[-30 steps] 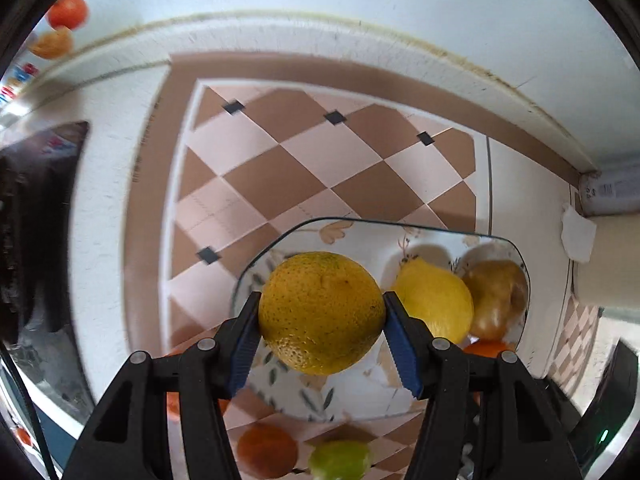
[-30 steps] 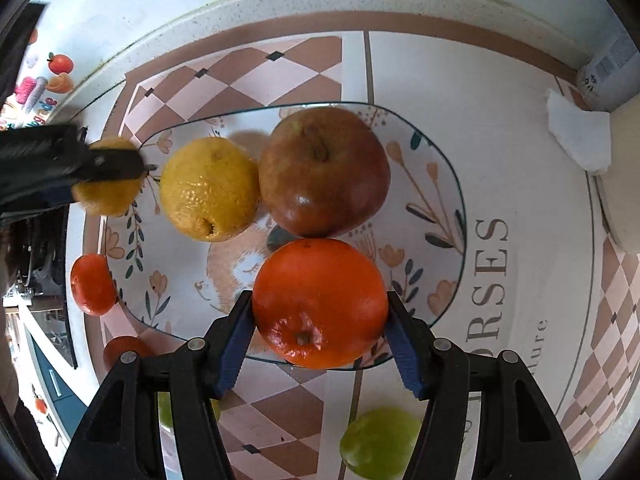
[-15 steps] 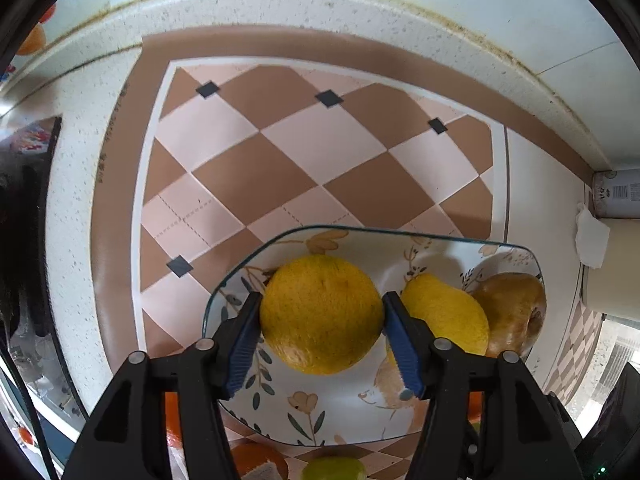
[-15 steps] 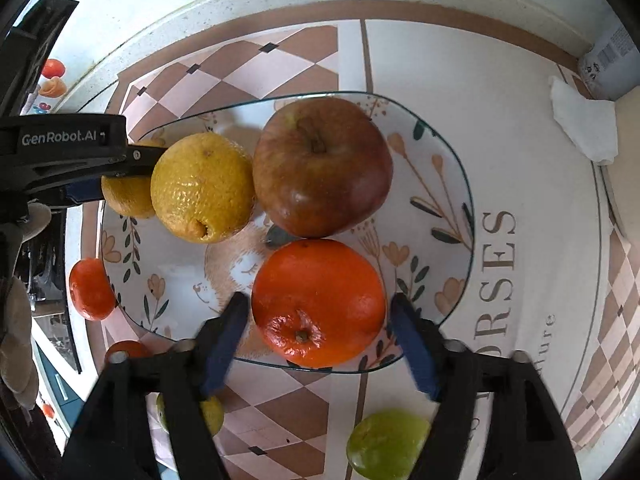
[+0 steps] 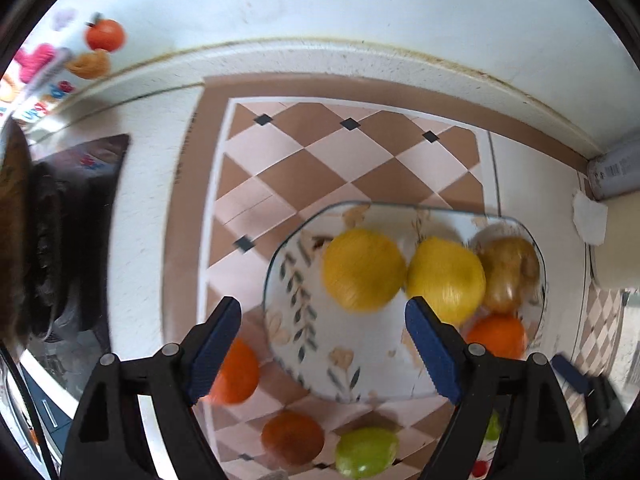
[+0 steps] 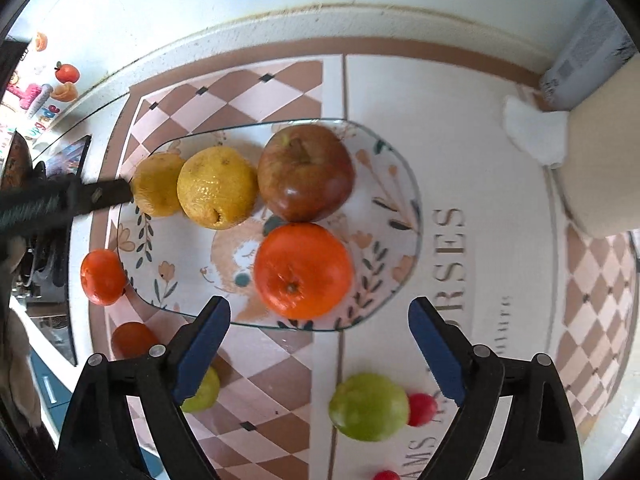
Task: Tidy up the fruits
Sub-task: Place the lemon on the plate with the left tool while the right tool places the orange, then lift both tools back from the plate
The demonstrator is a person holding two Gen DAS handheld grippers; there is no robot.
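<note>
A floral glass plate (image 6: pixel 412 216) holds two yellow citrus fruits (image 6: pixel 154 184) (image 6: pixel 218 186), a red-brown apple (image 6: pixel 306 172) and an orange (image 6: pixel 304 270). My right gripper (image 6: pixel 319 304) hangs above the orange, its jaws opening, pads clear of the fruit. In the left wrist view my left gripper (image 5: pixel 323 304) is also opening above the plate (image 5: pixel 340 344), with nothing between its pads. The yellow citrus (image 5: pixel 362 268) lies just beyond its fingertips. One left finger (image 6: pixel 96 196) shows beside that fruit in the right wrist view.
Off the plate lie two tangerines (image 6: pixel 102 276) (image 6: pixel 132 340), two green fruits (image 6: pixel 368 406) (image 6: pixel 206 392) and small red fruits (image 6: pixel 422 408). A white paper scrap (image 6: pixel 536 136) and a beige container (image 6: pixel 600 160) stand at right. A dark object (image 5: pixel 60 240) lies at the counter's left edge.
Both grippers have opened and let go: the yellow citrus and the orange now rest on the plate. Both grippers have lifted away from the fruit.
</note>
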